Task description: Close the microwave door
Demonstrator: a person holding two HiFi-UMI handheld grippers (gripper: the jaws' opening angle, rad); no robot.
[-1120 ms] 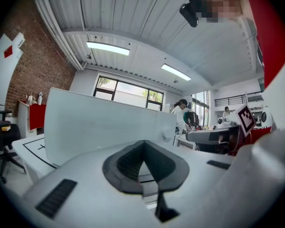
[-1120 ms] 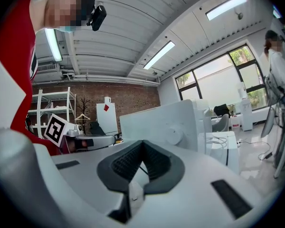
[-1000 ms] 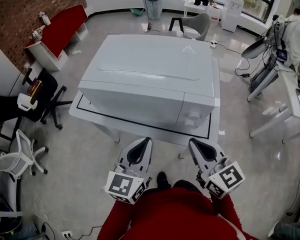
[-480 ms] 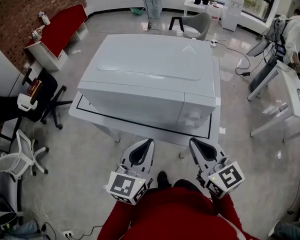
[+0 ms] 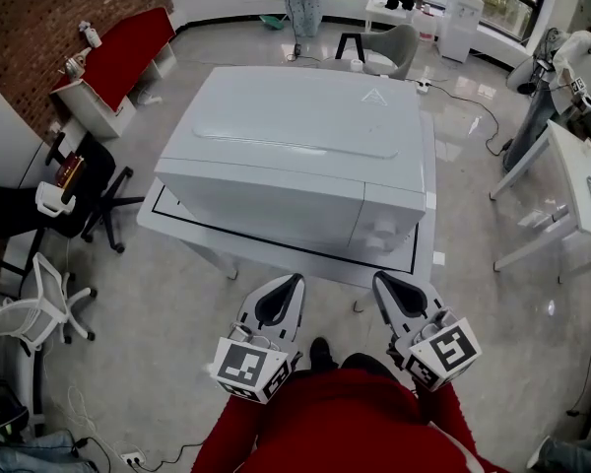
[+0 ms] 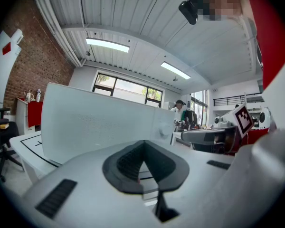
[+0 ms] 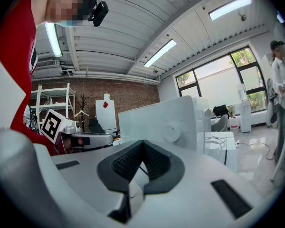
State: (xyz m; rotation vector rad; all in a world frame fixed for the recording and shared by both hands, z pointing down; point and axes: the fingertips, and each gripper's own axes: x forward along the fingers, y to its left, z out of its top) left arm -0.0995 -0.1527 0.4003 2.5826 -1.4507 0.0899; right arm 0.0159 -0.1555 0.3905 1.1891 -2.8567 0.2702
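Both pairs of jaws are seen closed, tip against tip, with nothing held between them: the left gripper point(image 5: 284, 289) point(image 6: 143, 144) and the right gripper point(image 5: 386, 286) point(image 7: 142, 144) are held side by side, well apart from each other, just above the red sleeves point(image 5: 325, 422) and short of the desk point(image 5: 276, 254). Neither gripper is touching anything. On the white desk, inside a black outline, the microwave point(image 5: 295, 156) point(image 6: 99, 122) point(image 7: 161, 120) is set with its front turned toward the grippers; its door point(image 5: 266, 205) is seen lying flush with the front, shut, with the round knob point(image 5: 379, 230) point(image 7: 171, 133) on the panel to the right of it. To the left of the desk a black office chair point(image 5: 89, 195) is placed. Beyond the microwave a grey chair point(image 5: 389, 47) can be made out, a brick wall point(image 5: 49, 18) is seen at the far left, and a person point(image 5: 586, 57) stands at the far right.
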